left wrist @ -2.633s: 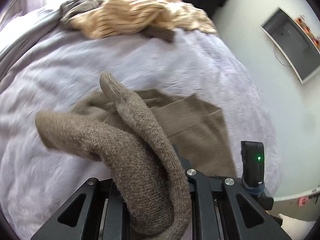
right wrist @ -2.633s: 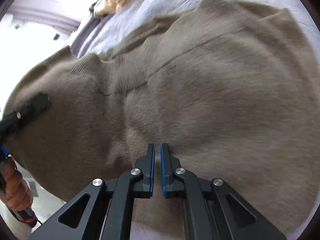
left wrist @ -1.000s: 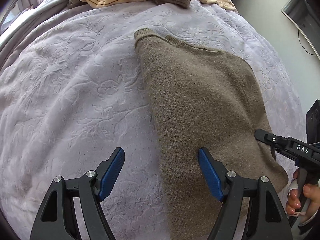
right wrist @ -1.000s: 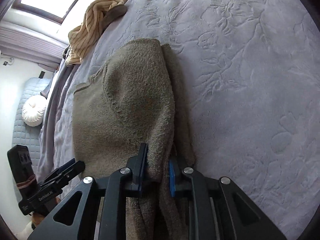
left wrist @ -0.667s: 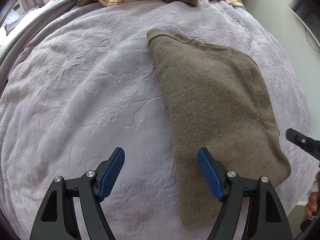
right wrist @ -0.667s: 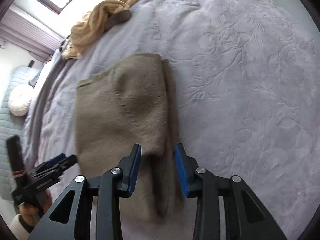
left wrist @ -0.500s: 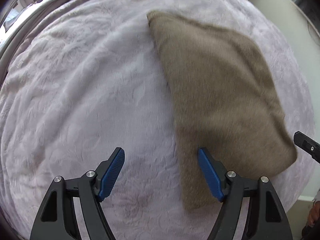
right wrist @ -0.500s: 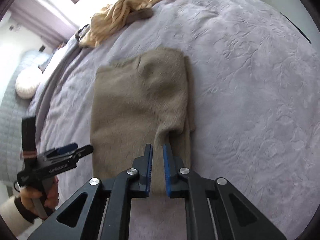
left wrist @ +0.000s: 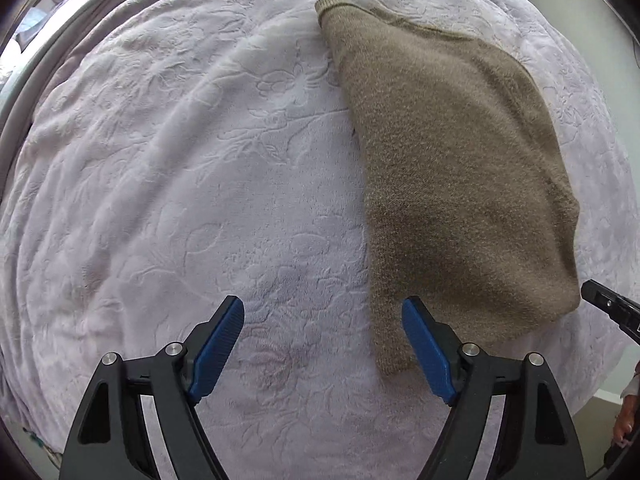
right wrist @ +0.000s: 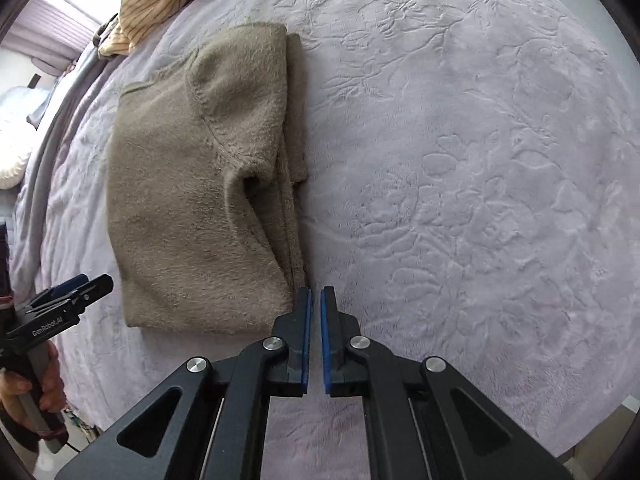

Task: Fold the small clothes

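A brown knitted sweater (left wrist: 448,152) lies folded flat on the lilac bedspread (left wrist: 180,160). It also shows in the right wrist view (right wrist: 192,184), with a sleeve folded along its right side. My left gripper (left wrist: 322,344) is open and empty, above the bedspread at the sweater's near left corner. My right gripper (right wrist: 315,334) is shut and empty, just off the sweater's near right corner. The left gripper shows at the left edge of the right wrist view (right wrist: 76,286); the right gripper's tip shows at the right edge of the left wrist view (left wrist: 608,304).
A heap of striped yellow clothes (right wrist: 160,4) lies at the far end of the bed. A white round cushion (right wrist: 10,160) sits beyond the bed's left edge. The bed's near edge is just below both grippers.
Both grippers let go of the sweater and drew back. The sweater went from held and draped to lying folded flat. My right gripper opened, then shut empty.
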